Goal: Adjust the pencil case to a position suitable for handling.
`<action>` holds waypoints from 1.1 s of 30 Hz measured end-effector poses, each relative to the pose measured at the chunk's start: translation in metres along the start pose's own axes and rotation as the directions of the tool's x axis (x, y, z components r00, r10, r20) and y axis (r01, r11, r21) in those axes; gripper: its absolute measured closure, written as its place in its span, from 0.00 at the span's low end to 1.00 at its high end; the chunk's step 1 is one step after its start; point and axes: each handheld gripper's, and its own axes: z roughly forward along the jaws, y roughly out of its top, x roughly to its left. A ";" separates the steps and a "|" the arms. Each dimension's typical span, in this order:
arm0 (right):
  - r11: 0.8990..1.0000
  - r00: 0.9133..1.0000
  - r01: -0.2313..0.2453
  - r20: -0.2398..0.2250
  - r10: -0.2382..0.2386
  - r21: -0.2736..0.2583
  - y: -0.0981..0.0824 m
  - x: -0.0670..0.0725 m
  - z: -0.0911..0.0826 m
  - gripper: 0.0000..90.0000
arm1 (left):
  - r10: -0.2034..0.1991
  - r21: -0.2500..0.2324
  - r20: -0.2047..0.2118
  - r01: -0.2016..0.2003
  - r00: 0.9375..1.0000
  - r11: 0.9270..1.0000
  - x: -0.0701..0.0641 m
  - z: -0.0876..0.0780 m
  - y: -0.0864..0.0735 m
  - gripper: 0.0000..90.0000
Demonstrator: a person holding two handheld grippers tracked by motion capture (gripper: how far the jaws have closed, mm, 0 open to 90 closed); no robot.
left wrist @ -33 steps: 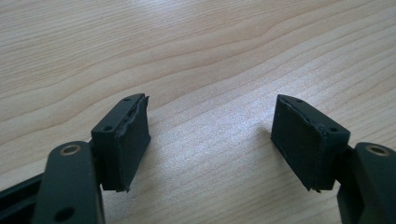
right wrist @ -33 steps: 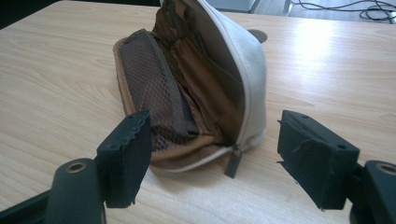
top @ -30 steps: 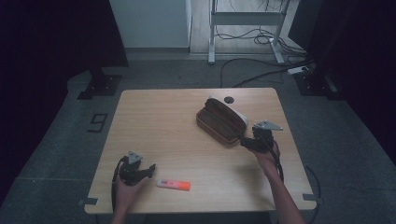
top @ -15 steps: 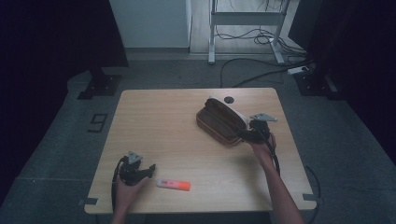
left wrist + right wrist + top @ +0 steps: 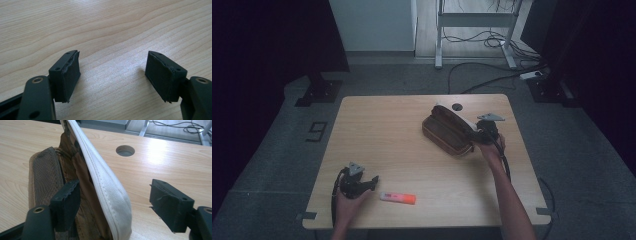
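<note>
A brown pouch (image 5: 446, 131) with a white rim (image 5: 107, 185) lies open on the right half of the wooden table (image 5: 387, 130). My right gripper (image 5: 476, 134) is at the pouch's right end. Its jaws stand open astride the white rim, one inside the brown lining (image 5: 45, 172) and one outside over the table, and the right gripper (image 5: 117, 197) pads do not press on it. My left gripper (image 5: 373, 181) rests low at the front left, open, with bare wood between the jaws of the left gripper (image 5: 113, 75). An orange and white marker (image 5: 398, 198) lies just right of it.
A round cable hole (image 5: 456, 106) sits in the table behind the pouch, also the cable hole (image 5: 125, 150) beyond the rim. Cables and a desk frame (image 5: 472, 20) stand on the floor behind the table. Dark panels flank both sides.
My right gripper has moved left and away from the person, up to the pouch's right end and over its white rim. The left gripper and the marker have stayed put.
</note>
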 end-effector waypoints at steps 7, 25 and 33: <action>1.000 1.000 0.020 -0.006 -0.020 0.016 -0.001 0.001 0.013 0.36 | 0.001 0.000 0.000 -0.001 1.000 1.000 0.000 0.000 0.000 0.30; 0.999 0.993 0.016 -0.115 -0.011 0.043 -0.010 -0.009 0.024 0.91 | 0.001 0.000 0.000 -0.001 1.000 1.000 0.000 0.000 0.000 0.30; 1.000 0.991 -0.010 -0.136 0.011 0.005 -0.008 -0.010 0.017 0.93 | 0.000 0.000 0.000 0.000 1.000 1.000 0.000 0.000 0.000 0.30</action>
